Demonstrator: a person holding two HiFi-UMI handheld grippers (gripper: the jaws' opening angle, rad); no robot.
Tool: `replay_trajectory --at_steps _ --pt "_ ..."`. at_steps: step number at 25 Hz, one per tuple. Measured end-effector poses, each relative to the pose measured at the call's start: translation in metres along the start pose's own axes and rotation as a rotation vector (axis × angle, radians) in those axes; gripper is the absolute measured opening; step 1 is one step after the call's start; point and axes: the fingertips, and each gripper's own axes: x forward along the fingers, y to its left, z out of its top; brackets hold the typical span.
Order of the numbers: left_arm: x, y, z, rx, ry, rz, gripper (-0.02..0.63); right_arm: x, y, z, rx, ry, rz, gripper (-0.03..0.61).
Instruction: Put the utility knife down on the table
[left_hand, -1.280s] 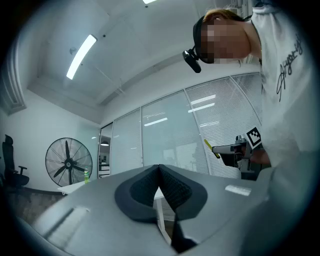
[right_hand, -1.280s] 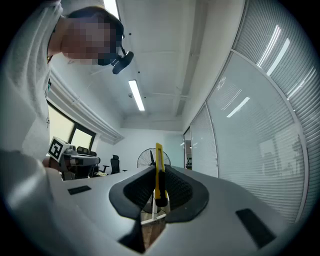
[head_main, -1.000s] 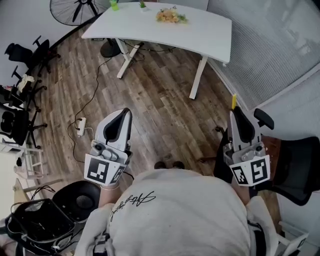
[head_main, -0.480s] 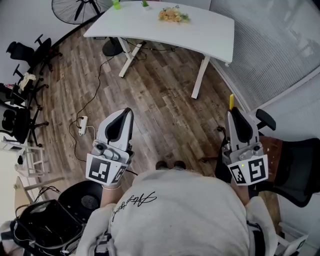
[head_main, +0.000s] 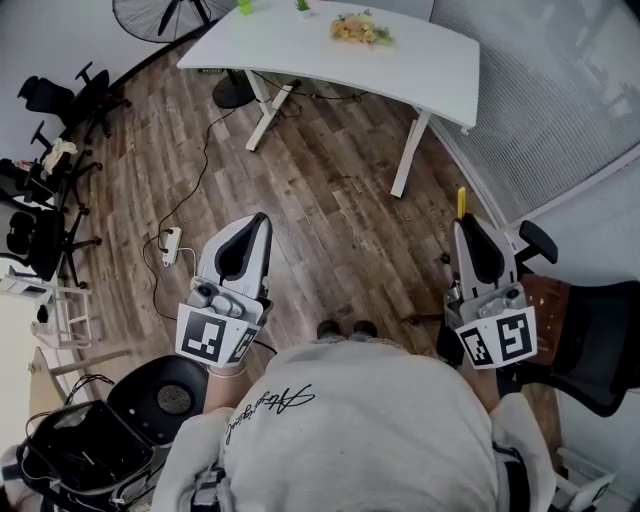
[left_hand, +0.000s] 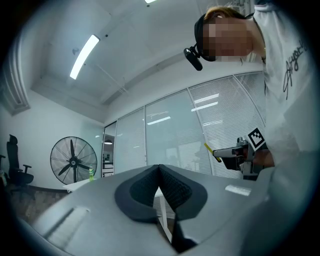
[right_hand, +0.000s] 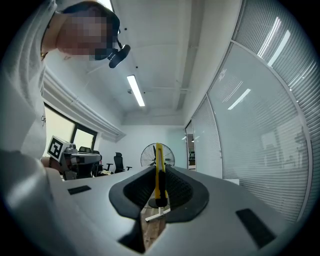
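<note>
The utility knife (right_hand: 158, 167) is off the white tabletop (head_main: 400, 62), pinched upright in the right claw (head_main: 463, 218). In the right gripper view its yellow body stands between the two ribbed pads, and in the head view its yellow tip pokes out past the claw's nose towards the tabletop. The left claw (left_hand: 160, 172) has its jaws pressed together with nothing between them, and it is held on the near side of the tabletop, level with the right one. Both claws are well apart from the tabletop, and a stretch of wooden floor (head_main: 330, 190) lies between them and it. On the tabletop's far half sits a yellowish cluster (head_main: 357, 28), and two small green things (head_main: 245, 6) stand at its far edge. The near part of the tabletop is bare white. A standing fan (head_main: 150, 15) is just left of the tabletop's far corner. A dark cable (head_main: 205, 150) runs from under the tabletop across the floor to a white power strip (head_main: 170, 245) on the near left. Farther left of the tabletop, dark office chairs (head_main: 60, 100) line the wall. To the right of the tabletop runs a wall of pale blinds (head_main: 560, 90). On the near side, a black chair (head_main: 590, 350) stands just beside the right claw. A black round seat (head_main: 165, 395) and a black case (head_main: 80, 460) lie near the person's left elbow.
</note>
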Motion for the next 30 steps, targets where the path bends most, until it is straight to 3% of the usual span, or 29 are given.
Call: replay_trajectory --at_steps 16,25,30 --pt "-0.038 0.036 -0.019 -0.021 0.017 -0.053 -0.008 0.013 0.059 -0.006 0.008 -0.001 -0.032 0.055" --pt "-0.001 0.037 -0.025 -0.023 0.004 -0.078 -0.008 0.033 0.035 -0.011 0.009 -0.009 -0.029 0.055" --pt "0.046 0.042 -0.032 -0.024 -0.002 -0.076 -0.008 0.063 -0.001 -0.015 0.017 -0.023 -0.018 0.055"
